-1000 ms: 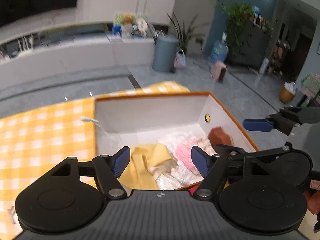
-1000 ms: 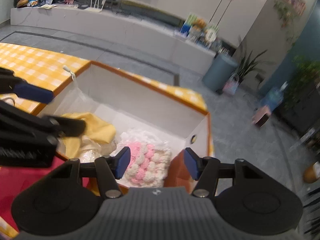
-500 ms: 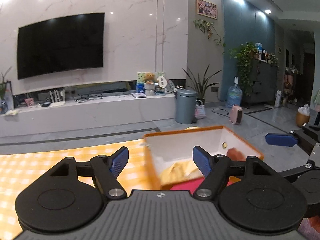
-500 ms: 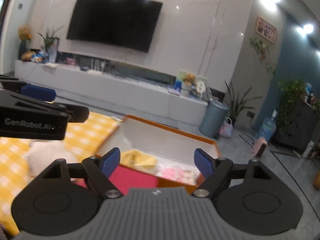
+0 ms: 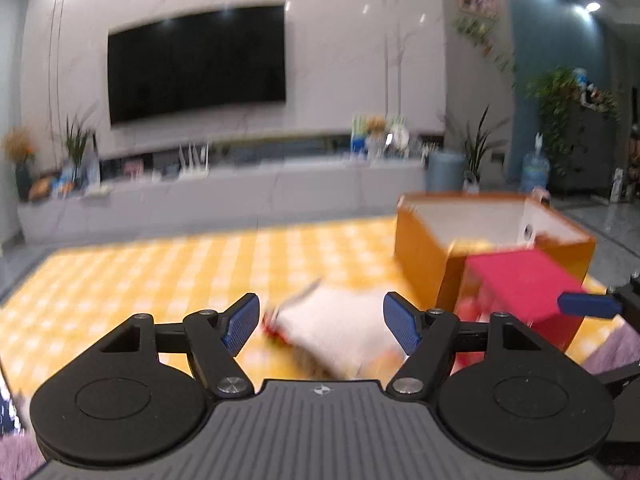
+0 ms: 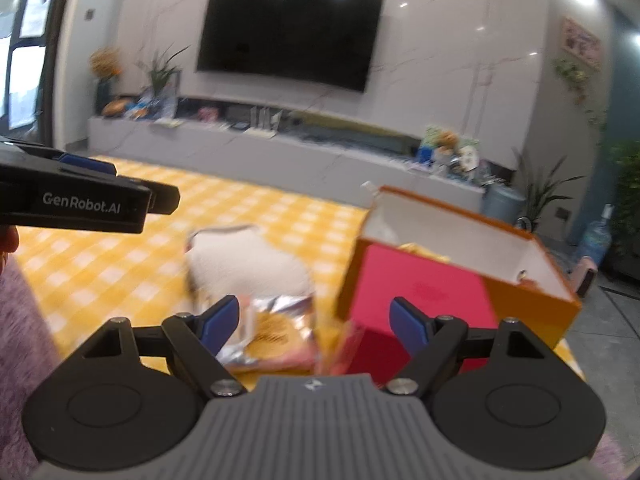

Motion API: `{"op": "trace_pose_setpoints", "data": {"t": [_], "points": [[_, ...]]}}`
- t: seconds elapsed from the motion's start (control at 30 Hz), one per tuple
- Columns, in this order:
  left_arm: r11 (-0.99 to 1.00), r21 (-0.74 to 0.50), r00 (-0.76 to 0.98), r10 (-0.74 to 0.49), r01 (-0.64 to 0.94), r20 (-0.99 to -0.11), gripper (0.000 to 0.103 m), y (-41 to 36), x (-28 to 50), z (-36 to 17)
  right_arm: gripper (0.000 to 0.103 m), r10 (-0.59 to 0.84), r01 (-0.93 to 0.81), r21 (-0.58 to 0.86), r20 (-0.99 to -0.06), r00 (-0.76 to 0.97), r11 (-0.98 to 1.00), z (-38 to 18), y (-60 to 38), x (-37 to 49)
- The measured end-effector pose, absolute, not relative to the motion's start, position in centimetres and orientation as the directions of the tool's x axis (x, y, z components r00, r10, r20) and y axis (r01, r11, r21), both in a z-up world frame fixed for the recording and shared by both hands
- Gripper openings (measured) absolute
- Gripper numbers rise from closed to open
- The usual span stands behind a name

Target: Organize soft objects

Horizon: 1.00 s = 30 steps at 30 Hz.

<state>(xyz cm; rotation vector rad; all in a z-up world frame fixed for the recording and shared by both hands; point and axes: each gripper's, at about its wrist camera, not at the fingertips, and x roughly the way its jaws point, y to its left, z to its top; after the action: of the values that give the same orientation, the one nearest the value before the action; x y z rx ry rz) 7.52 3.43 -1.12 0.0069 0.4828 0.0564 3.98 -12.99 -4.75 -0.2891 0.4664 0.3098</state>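
Observation:
A white fluffy soft item lies on the yellow checked cloth. In front of it is a foil packet with yellow and pink inside. My left gripper hangs just short of the white item, its jaws wide apart and closing slightly on nothing. The right gripper is open and empty above the packet. To the right stands the orange box with a white inside, a yellow cloth just showing in it. A red box leans against its near side.
Purple fluffy fabric borders the near edge. The left gripper's body crosses the left of the right wrist view. The right gripper's blue finger shows at the right. Beyond the cloth are a TV wall, a low cabinet and plants.
Both grippers have drawn back from over the orange box and swung left, so the cloth and white item now lie ahead. The right jaws have widened.

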Motion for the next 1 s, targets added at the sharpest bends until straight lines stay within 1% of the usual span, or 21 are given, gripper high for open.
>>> {"op": "trace_pose_setpoints", "data": {"t": [0.1,0.17,0.2,0.3,0.33,0.47,0.57,0.67,0.7,0.8,0.87,1.0], "points": [[0.999,-0.005,0.829,0.029,-0.038,-0.559,0.083,5.2,7.9,-1.9,0.081,0.240,-0.382,-0.194,-0.510,0.826,0.903,-5.1,-12.3,4.0],[0.999,-0.007,0.806,0.027,-0.039,-0.592,0.078,6.1,7.8,-2.5,0.081,0.244,-0.386,-0.176,-0.529,0.813,0.905,-5.2,-11.9,4.3],[0.999,-0.006,0.800,0.025,-0.036,-0.600,0.078,6.3,8.0,-2.6,0.081,0.245,-0.385,-0.165,-0.537,0.807,0.908,-5.3,-11.9,4.5],[0.999,-0.003,0.790,0.024,-0.033,-0.613,0.078,7.0,8.1,-3.2,0.081,0.249,-0.389,-0.145,-0.559,0.791,0.910,-5.9,-11.4,4.8],[1.000,-0.010,0.786,0.017,-0.030,-0.618,0.076,7.2,8.3,-3.4,0.081,0.247,-0.393,-0.150,-0.566,0.787,0.907,-6.0,-11.2,4.9],[0.997,-0.070,0.767,-0.029,-0.020,-0.641,0.075,8.6,8.3,-4.7,0.081,0.247,-0.418,-0.179,-0.582,0.775,0.891,-6.7,-9.9,6.1],[0.997,-0.077,0.764,-0.039,-0.014,-0.644,0.075,9.0,8.6,-5.3,0.081,0.253,-0.440,-0.190,-0.597,0.762,0.878,-7.1,-8.9,6.8],[0.994,-0.110,0.748,-0.072,-0.001,-0.660,0.075,9.2,9.0,-5.9,0.081,0.248,-0.453,-0.208,-0.609,0.753,0.867,-7.8,-8.1,7.7],[0.993,-0.119,0.743,-0.080,0.001,-0.664,0.075,9.2,9.1,-6.0,0.081,0.243,-0.454,-0.215,-0.612,0.752,0.865,-8.0,-7.9,8.0],[0.988,-0.152,0.737,-0.107,0.005,-0.667,0.075,9.5,9.3,-6.2,0.075,0.226,-0.453,-0.230,-0.625,0.747,0.861,-8.5,-7.6,8.7],[0.986,-0.166,0.738,-0.115,0.005,-0.665,0.075,9.6,9.3,-6.2,0.074,0.203,-0.445,-0.248,-0.634,0.746,0.860,-8.9,-7.6,9.0],[0.983,-0.181,0.728,-0.132,0.011,-0.673,0.075,9.6,9.6,-6.5,0.074,0.172,-0.451,-0.324,-0.621,0.765,0.832,-9.4,-6.9,9.1]]}}
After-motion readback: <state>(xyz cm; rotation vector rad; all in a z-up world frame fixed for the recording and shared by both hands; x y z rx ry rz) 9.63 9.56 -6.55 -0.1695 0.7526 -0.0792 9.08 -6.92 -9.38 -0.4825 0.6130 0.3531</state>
